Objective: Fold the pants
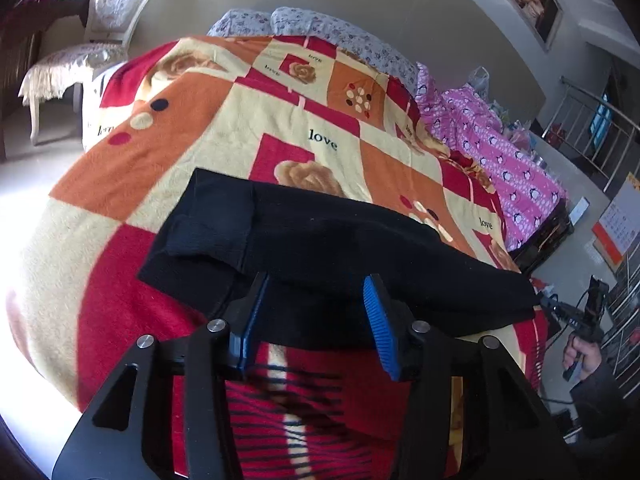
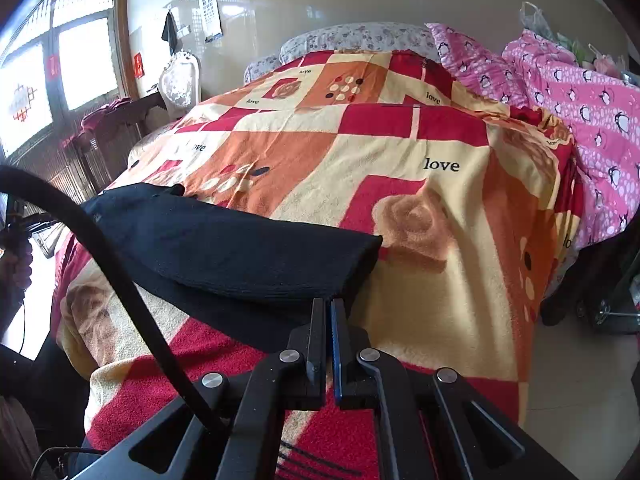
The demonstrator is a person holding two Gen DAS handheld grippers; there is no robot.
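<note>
Black pants (image 1: 320, 232) lie folded across the near part of a bed covered by a red, orange and cream blanket (image 1: 200, 140). My left gripper (image 1: 316, 280) is open, its blue pads standing either side of the pants' near edge without pressing on it. In the right wrist view the pants (image 2: 224, 248) stretch off to the left, and my right gripper (image 2: 328, 302) is shut, its tips pinching the fabric's near right corner. In the left wrist view that right gripper (image 1: 554, 304) appears at the pants' right end, held by a person's hand (image 1: 584, 356).
A pink quilt (image 2: 580, 112) is piled along the bed's right side, with floral pillows (image 1: 320, 28) at the head. A white chair (image 1: 116, 12) stands far left. A black cable (image 2: 120, 272) crosses the right wrist view. Bare floor (image 2: 580, 360) lies right of the bed.
</note>
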